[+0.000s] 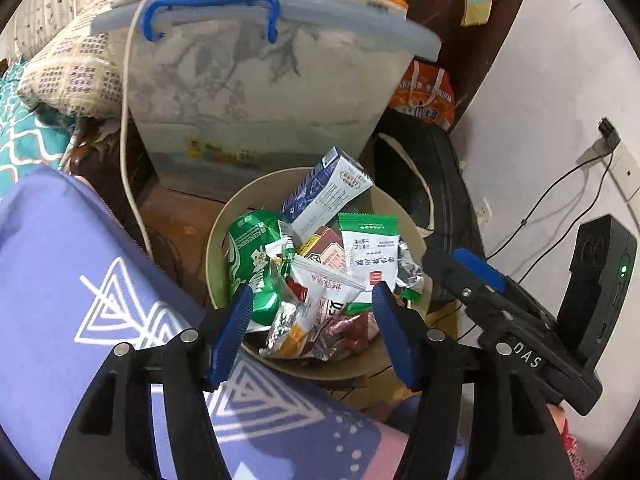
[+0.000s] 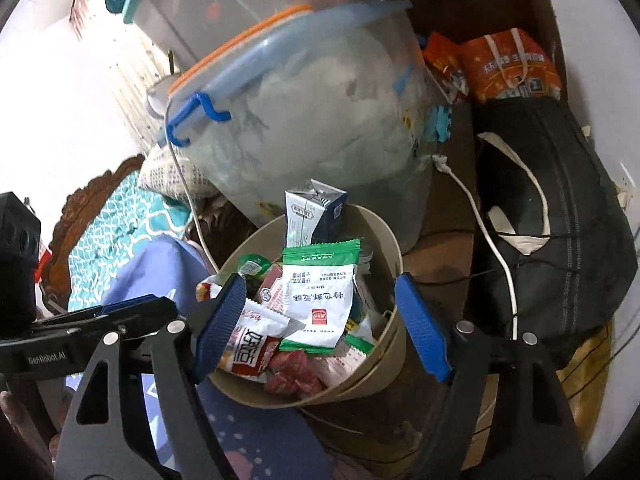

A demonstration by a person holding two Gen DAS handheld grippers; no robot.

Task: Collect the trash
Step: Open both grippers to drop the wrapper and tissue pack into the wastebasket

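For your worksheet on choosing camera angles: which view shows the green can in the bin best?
The left wrist view: the green can lies mostly exposed at the bin's left side. The right wrist view shows only its top behind wrappers.

White wall (image 1: 532,92) at right with socket (image 1: 624,168) and black cables. Dark wooden furniture (image 2: 452,264) carries lidded plastic storage box (image 1: 260,92).

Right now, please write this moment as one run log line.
left gripper: open, empty | right gripper: open, empty | bin: full of wrappers, carton, can
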